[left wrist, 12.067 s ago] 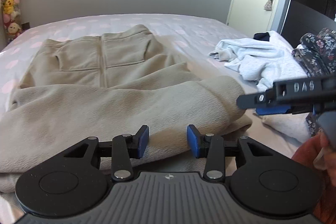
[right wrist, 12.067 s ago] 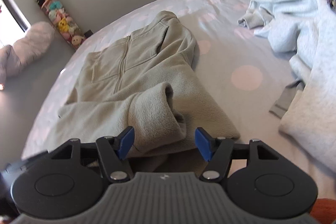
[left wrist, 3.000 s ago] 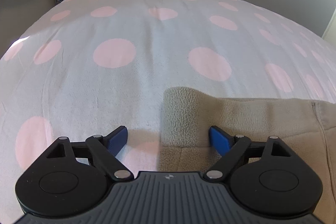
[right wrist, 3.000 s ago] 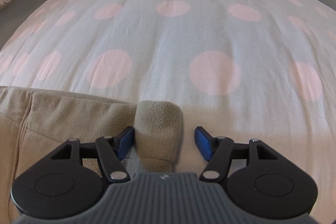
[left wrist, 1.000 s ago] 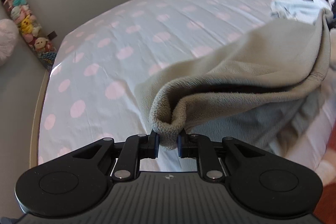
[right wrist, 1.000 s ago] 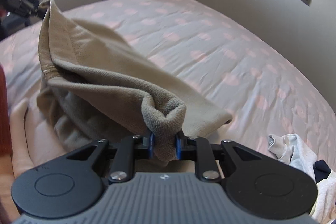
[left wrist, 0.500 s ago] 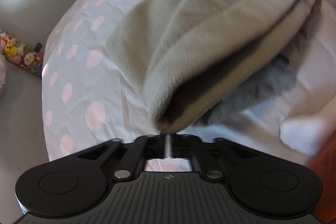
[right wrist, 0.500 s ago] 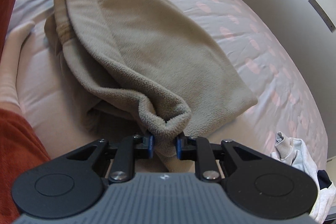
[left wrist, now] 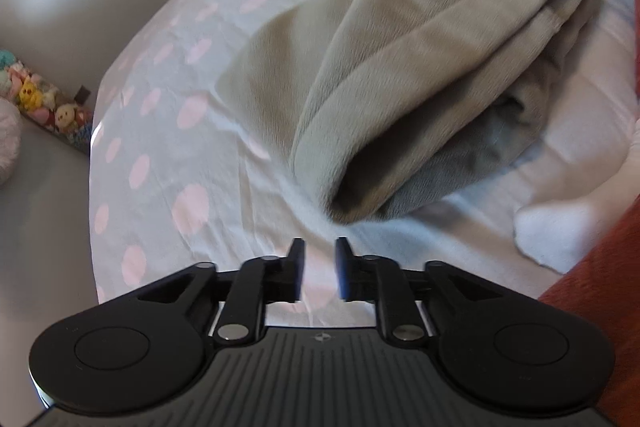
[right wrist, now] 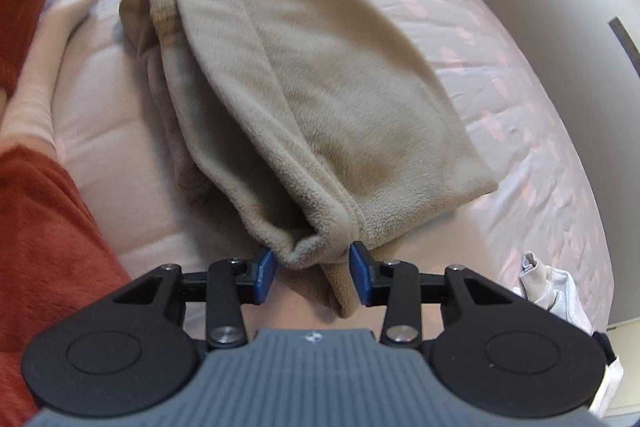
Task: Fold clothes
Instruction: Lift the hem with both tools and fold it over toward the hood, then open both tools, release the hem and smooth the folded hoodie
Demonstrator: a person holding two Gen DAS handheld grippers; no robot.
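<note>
Left gripper [left wrist: 319, 269] — jaws parting, nothing between them. Beige fleece [left wrist: 420, 59] — doubled over, lying on the dotted bedsheet [left wrist: 168, 115]; this fold looks laid, tidying likely remains. Right gripper [right wrist: 312, 277] — jaws opening, the fleece's corner between the pads, grip released. No legible writing.

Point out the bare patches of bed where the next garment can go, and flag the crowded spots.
Free: the dotted sheet between the beige fleece and the bed's edge toward the stuffed toys; also the sheet beyond the fleece toward the wall. Crowded: the near edge by the person's red sleeve, and the corner holding the pale garment.
</note>
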